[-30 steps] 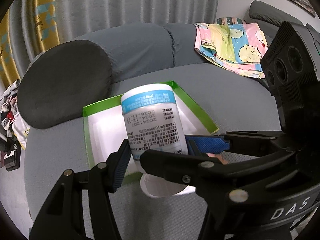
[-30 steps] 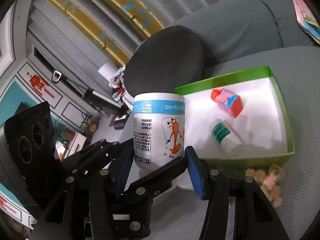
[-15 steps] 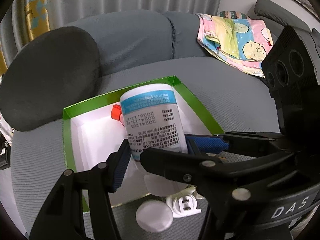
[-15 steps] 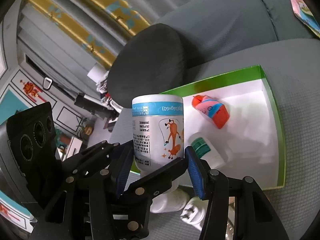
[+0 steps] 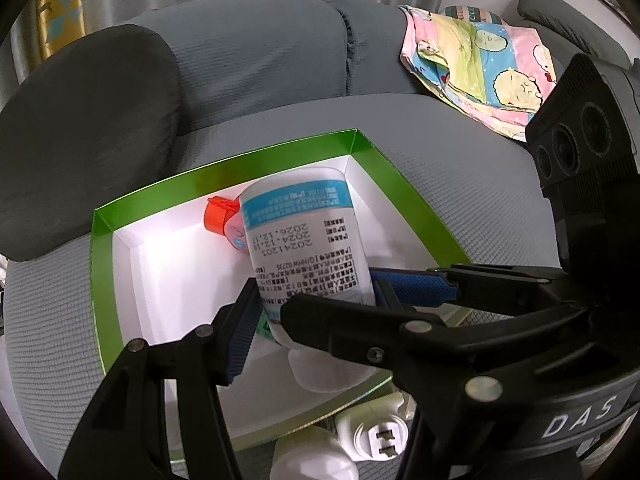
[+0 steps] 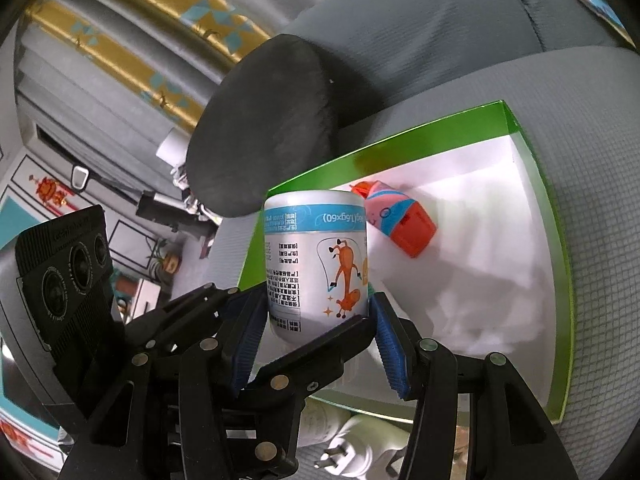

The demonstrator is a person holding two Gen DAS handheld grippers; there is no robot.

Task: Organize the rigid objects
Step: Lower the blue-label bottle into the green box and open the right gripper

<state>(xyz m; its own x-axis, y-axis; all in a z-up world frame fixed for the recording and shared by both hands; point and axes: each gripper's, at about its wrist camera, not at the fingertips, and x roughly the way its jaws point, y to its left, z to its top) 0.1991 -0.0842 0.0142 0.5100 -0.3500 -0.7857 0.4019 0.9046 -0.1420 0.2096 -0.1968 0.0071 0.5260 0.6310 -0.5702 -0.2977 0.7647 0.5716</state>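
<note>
Both grippers grip one white supplement bottle (image 5: 304, 248) with a blue band, held upside down over the green-rimmed white box (image 5: 102, 224) on the grey sofa. My left gripper (image 5: 312, 304) is shut on its lower body. My right gripper (image 6: 316, 332) is shut on the same bottle (image 6: 316, 264), which shows an orange animal print. An orange-capped pink bottle (image 6: 396, 220) lies in the box, also seen in the left wrist view (image 5: 224, 224). A small green-capped bottle lies under the held one, mostly hidden.
A white plug adapter (image 5: 372, 432) and a white cap (image 5: 312, 460) lie on the sofa seat before the box. A dark round cushion (image 5: 84, 128) stands behind it at left. A cartoon-print cloth (image 5: 480, 68) hangs over the sofa back at right.
Both grippers have carried the bottle forward and over the box; the box interior and orange-capped bottle have come nearer. The grip has not changed.
</note>
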